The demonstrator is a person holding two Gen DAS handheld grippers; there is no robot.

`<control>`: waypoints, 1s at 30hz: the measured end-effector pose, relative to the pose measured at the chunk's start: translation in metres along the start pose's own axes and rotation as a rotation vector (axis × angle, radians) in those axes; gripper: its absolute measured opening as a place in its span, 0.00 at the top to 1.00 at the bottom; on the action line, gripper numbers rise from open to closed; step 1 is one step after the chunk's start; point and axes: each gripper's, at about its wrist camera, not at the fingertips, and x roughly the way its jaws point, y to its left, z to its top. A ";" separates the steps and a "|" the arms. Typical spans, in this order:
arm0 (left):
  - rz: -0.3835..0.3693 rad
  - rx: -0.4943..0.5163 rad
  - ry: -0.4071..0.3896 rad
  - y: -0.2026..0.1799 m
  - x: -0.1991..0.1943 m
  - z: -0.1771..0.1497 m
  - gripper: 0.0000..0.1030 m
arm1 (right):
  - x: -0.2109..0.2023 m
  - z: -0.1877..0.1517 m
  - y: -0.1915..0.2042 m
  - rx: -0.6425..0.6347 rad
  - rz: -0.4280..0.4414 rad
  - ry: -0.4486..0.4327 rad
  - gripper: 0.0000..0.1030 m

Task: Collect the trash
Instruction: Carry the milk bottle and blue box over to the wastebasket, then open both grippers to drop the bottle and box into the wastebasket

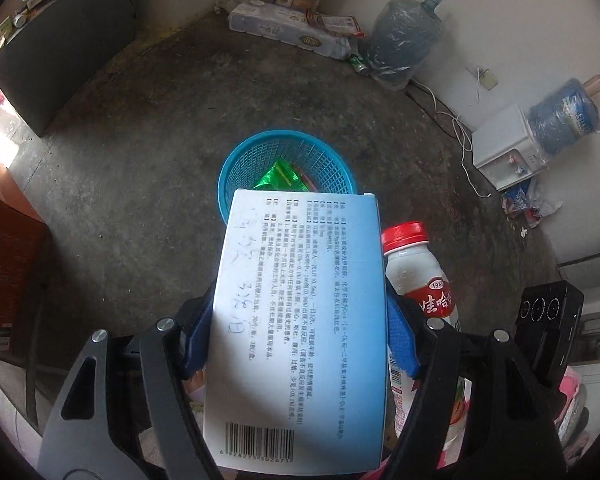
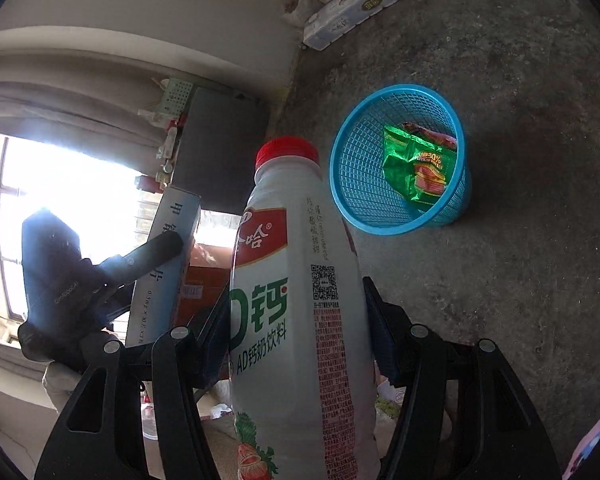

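1. Trash already in blue basket [image 2: 396, 160]: green wrapper [image 2: 414, 168].
2. Left gripper [image 1: 300, 340] jaws pinching blue box [image 1: 300, 300], above basket.
3. Right gripper [image 2: 296, 344] jaws clamping milk bottle [image 2: 296, 280], beside basket.
4. Remaining: drop both.

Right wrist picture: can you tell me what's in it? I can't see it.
The right gripper holds a white milk-drink bottle with a red cap, its fingers pressed on both sides. Beyond it, a blue basket stands on the concrete floor, holding a green wrapper. To the left, the other gripper grips a pale blue box.
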 end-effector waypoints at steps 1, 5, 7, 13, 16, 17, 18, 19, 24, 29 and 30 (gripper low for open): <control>0.013 -0.006 0.010 0.001 0.013 0.009 0.34 | 0.011 0.014 -0.005 0.021 0.000 0.006 0.43; 0.022 -0.077 -0.025 0.015 0.054 0.055 0.28 | 0.061 0.072 -0.027 0.118 0.028 0.034 0.32; 0.045 -0.143 -0.086 0.023 0.066 0.072 0.23 | 0.083 0.095 -0.041 0.164 0.028 0.026 0.30; 0.029 -0.172 -0.094 0.028 0.074 0.073 0.23 | 0.108 0.099 -0.065 0.225 0.007 0.014 0.30; 0.025 -0.136 -0.105 0.026 0.060 0.063 0.23 | 0.099 0.082 -0.066 0.199 -0.008 0.015 0.30; 0.021 -0.126 -0.114 0.026 0.052 0.059 0.23 | 0.095 0.076 -0.066 0.197 -0.009 0.010 0.30; 0.014 -0.120 -0.124 0.026 0.044 0.055 0.23 | 0.088 0.069 -0.065 0.191 -0.010 0.004 0.30; 0.009 -0.115 -0.134 0.026 0.034 0.051 0.24 | 0.081 0.063 -0.063 0.182 -0.012 -0.002 0.30; -0.029 -0.071 -0.184 0.023 -0.032 0.024 0.24 | 0.036 0.030 -0.044 0.120 -0.016 -0.058 0.30; -0.079 -0.015 -0.264 0.025 -0.115 -0.029 0.24 | -0.005 -0.006 -0.005 0.008 -0.002 -0.101 0.30; -0.081 -0.003 -0.284 0.028 -0.131 -0.043 0.24 | -0.011 -0.013 0.005 -0.022 0.002 -0.106 0.30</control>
